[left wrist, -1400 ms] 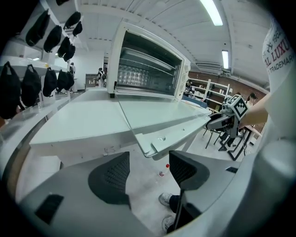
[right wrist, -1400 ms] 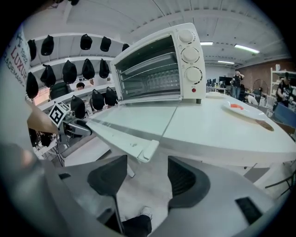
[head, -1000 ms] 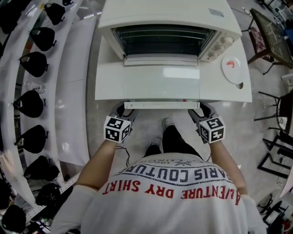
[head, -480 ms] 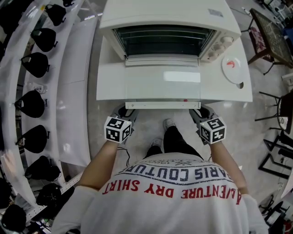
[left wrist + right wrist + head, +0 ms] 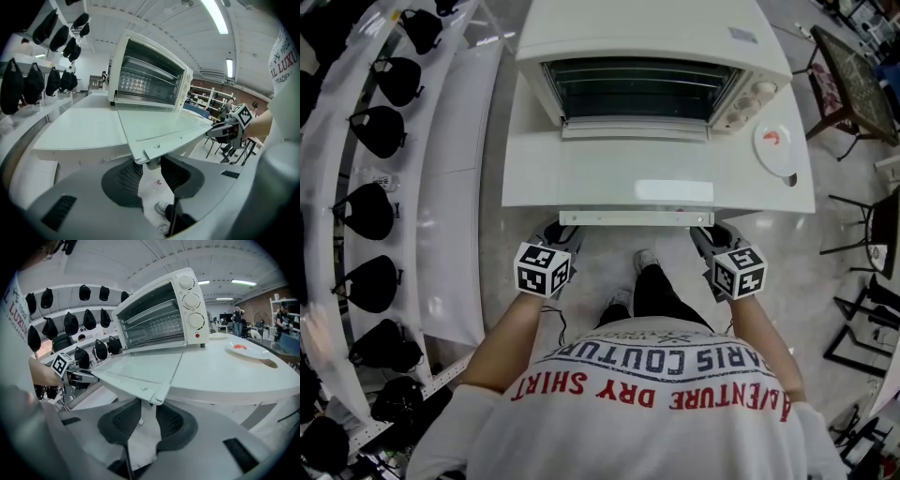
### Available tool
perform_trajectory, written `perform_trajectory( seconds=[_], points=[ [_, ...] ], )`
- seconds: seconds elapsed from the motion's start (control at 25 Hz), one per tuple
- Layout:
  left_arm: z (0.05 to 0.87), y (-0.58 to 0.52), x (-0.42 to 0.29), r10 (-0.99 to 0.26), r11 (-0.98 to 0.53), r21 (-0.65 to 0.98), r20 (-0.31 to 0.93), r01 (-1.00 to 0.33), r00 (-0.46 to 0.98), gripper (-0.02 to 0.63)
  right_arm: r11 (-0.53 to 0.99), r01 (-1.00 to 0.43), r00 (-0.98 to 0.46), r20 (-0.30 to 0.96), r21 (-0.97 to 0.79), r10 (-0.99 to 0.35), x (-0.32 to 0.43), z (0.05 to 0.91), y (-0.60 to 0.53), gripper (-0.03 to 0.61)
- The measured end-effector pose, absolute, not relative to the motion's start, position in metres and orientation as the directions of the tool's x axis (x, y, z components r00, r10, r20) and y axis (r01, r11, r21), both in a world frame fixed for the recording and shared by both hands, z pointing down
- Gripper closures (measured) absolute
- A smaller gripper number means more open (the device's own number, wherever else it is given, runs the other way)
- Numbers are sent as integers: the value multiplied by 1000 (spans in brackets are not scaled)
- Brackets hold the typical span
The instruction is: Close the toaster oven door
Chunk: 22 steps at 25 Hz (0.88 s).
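While the oven door (image 5: 636, 173) is hanging wide open, it lies about flat in front of the toaster oven (image 5: 647, 37), hinged at the bottom, with its front edge sticking out just past the edge of the white table (image 5: 769, 192) toward the person. The handle (image 5: 636, 217) runs along that front edge, and each end has tongs on it. The left gripper (image 5: 562, 231) has the left end between its jaws and the right gripper (image 5: 712, 232) has the right end. Both sets of jaws are narrow and closing, with the pads snug against the handle ends.

From the head view the jaw tips go under the door edge, so you only see the marker cubes and the backs of the tongs. Inside the oven it's dim; I can make out wire racks and not much else. The knobs (image 5: 750, 98) sit on the right of the front.

On the table to the right is a white plate (image 5: 776, 145) with something small and red on it, too tiny to tell what. Curved shelves (image 5: 441, 187) on the left hold black caps (image 5: 367, 211), partly cut off by the frame. Below the handle, the person's shoes (image 5: 645, 253) show on the floor.
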State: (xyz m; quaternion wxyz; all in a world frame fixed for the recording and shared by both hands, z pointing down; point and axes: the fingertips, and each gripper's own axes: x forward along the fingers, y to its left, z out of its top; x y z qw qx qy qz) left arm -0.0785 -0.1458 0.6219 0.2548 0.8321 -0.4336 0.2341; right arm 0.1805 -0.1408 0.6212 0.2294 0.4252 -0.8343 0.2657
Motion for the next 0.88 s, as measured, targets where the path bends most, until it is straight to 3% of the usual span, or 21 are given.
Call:
perform_trajectory(
  seconds=[0.88],
  points=[
    [572, -141, -80, -630, -490, 269, 548, -829, 550, 476, 446, -857, -513, 511, -258, -690, 182, 572, -136, 492]
  ],
)
